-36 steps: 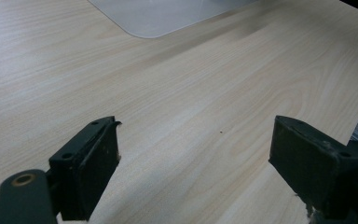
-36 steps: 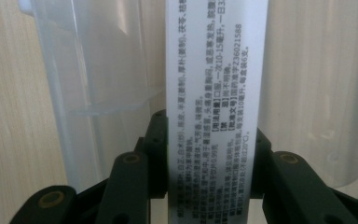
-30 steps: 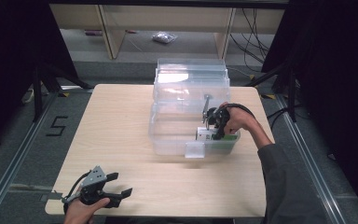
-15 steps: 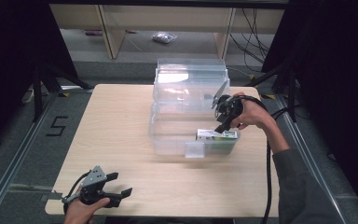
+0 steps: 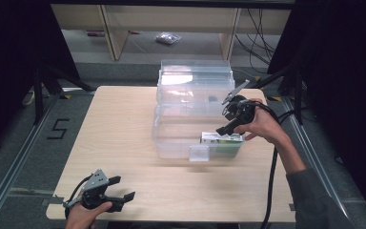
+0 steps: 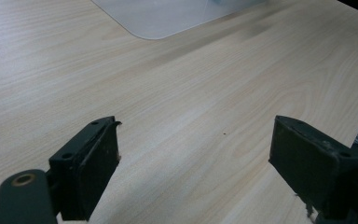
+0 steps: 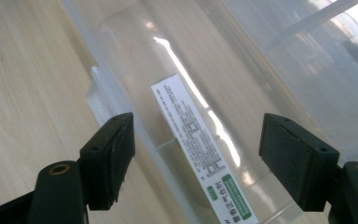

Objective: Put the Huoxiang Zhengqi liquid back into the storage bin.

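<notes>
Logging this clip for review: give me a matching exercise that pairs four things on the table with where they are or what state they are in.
Things:
1. white and green printed carton
2. clear plastic storage bin
3. left gripper
4. right gripper

Places or states:
A. open, low over the near left corner of the light wooden table
B. lying inside the bin at its near right end
C. open, held above the carton
D. standing on the far middle of the table

Pairs: 1-B, 2-D, 3-A, 4-C
</notes>
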Demonstrator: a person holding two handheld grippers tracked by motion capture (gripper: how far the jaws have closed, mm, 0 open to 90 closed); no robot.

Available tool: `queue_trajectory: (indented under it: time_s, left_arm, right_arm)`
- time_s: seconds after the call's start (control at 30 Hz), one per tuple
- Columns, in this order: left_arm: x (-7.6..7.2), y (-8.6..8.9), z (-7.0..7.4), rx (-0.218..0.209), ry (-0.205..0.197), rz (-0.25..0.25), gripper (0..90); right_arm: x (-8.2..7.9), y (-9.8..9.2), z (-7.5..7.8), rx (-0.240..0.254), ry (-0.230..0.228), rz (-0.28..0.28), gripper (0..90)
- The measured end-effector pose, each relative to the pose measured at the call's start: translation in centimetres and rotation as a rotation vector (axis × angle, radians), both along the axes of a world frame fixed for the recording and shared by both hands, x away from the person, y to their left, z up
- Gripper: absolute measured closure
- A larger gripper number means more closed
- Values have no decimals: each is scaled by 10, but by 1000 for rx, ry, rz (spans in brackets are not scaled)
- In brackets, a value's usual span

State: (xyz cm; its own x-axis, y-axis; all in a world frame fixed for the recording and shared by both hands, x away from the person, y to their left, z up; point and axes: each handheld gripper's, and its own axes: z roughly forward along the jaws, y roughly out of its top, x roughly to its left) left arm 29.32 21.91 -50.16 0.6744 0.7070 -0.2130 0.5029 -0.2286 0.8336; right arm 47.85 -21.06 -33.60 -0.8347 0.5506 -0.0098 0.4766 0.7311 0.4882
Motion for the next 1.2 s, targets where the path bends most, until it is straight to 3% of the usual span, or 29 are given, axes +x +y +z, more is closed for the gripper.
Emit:
queue_trajectory:
  time_s: [0.17,0.3,0.4,0.5,0.57,0.63,0.73,0.83,1.0,1.03,1.07,1.2]
  left_arm:
    - [0,0,0,4,-2,-1,149]
    - [0,0,0,7,-1,-1,149]
    - [0,0,0,8,-1,0,149]
    - [0,0,0,4,-3,2,149]
    - [0,0,0,4,-2,2,150]
    - [0,0,0,4,-3,2,150]
    - [0,0,0,4,-4,2,149]
    - [0,0,1,5,-3,6,149]
    - [0,0,0,5,-3,4,149]
    - [0,0,0,4,-3,4,149]
    - [0,0,0,3,-2,4,149]
    - [0,0,0,5,-2,4,149]
  right_arm:
    - [-7,1,0,24,-4,-11,255]
    - [-19,0,1,72,-18,-63,234]
    - [-23,-1,0,94,-16,-62,224]
    - [-28,-5,0,125,-42,-83,218]
    - [-34,-6,0,133,-19,-113,217]
    - [-34,-8,-1,154,-47,-93,213]
    - [-39,-8,-2,156,-32,-104,212]
    - [-45,-9,-5,191,-36,-114,206]
    - [-49,-13,-5,192,-32,-114,199]
    - [-51,-12,-6,193,-27,-136,199]
    - [-54,-13,-9,214,-24,-118,201]
    - [-55,-15,-12,214,-35,-114,199]
